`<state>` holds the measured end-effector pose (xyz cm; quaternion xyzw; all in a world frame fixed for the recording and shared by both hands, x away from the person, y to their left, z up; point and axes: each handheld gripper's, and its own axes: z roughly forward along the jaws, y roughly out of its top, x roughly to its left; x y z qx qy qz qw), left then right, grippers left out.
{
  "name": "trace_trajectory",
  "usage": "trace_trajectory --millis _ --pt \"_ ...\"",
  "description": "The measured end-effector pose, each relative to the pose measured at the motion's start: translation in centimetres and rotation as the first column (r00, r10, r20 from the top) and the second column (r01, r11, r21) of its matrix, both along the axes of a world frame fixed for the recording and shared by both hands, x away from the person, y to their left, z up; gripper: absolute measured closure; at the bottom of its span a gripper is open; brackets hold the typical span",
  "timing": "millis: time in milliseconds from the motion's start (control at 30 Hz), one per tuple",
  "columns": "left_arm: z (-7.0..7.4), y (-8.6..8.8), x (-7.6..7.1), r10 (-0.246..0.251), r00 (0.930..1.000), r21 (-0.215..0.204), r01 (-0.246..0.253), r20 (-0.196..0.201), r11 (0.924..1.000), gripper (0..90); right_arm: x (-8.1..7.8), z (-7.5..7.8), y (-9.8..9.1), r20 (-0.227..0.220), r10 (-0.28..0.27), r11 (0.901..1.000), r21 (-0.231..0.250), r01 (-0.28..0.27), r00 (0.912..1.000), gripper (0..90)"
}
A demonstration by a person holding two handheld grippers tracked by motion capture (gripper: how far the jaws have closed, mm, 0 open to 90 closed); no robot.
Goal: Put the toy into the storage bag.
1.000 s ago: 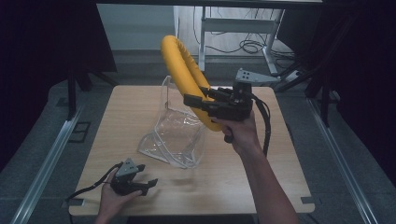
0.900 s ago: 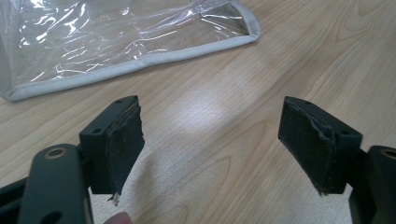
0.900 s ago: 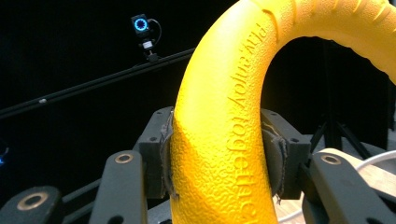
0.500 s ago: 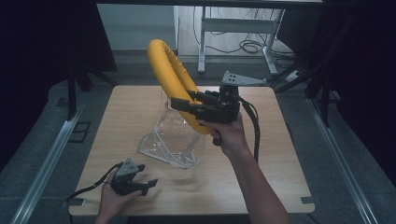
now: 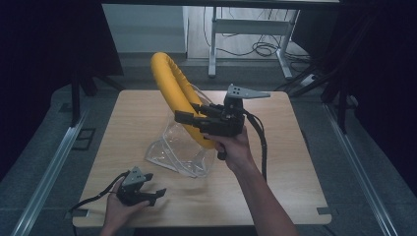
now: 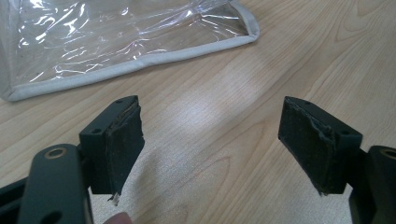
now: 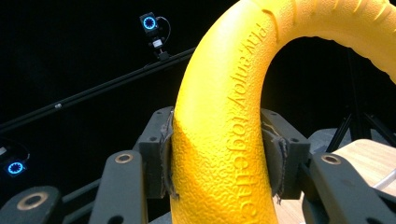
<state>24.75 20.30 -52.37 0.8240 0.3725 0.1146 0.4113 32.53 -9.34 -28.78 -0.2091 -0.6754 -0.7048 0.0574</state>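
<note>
Right gripper (image 5: 189,117) clamps your yellow ring (image 5: 172,86) above the clear bag (image 5: 179,150); the ring's lower arc is hidden behind gripper and hand, possibly inside the bag. Your forearm reaches forward, ring upright. Left gripper (image 5: 150,194) rests open and empty on the table (image 5: 290,162).

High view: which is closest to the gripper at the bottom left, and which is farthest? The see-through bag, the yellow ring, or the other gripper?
From the left gripper:
1. Clear bag: nearest, lying on the table up and to the right.
2. Yellow ring: next, held up over the bag.
3. Right gripper: clamped on the ring, so too close to call against it.
</note>
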Motion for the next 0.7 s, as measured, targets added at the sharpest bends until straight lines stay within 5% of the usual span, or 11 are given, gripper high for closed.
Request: trace_trajectory --millis 700 --pt "-0.1 -0.1 0.0 0.004 1.0 -0.001 -0.004 0.0 1.0 21.4 0.8 -4.0 0.8 -0.077 0.006 1.0 -0.007 -0.006 0.997 50.5"
